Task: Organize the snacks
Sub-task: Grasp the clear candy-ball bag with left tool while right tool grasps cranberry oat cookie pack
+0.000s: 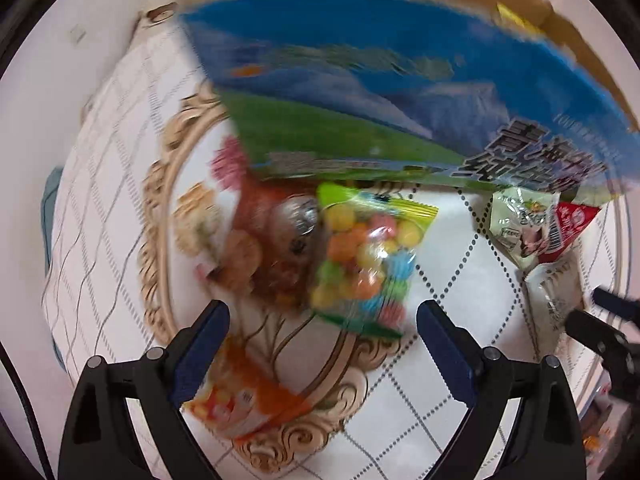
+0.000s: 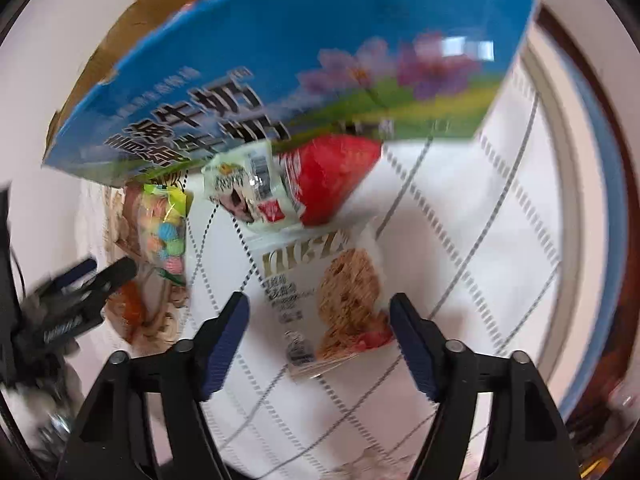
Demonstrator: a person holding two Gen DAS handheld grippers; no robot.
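Little looks sorted yet: the snacks lie loose on the desk (image 2: 500, 280) in front of the far blue milk carton box (image 1: 360, 80). The left claw (image 1: 324, 320), released and empty, hangs over the candy bag (image 1: 364, 264) by the ornate tray (image 1: 160, 240). The right claw (image 2: 320, 312), also released, straddles the white cookie packet (image 2: 332, 296) without gripping; the red packet (image 2: 336, 176) waits beyond.

Left claw (image 1: 322, 320) spread wide, empty; right claw (image 2: 318, 314) spread wide, empty.
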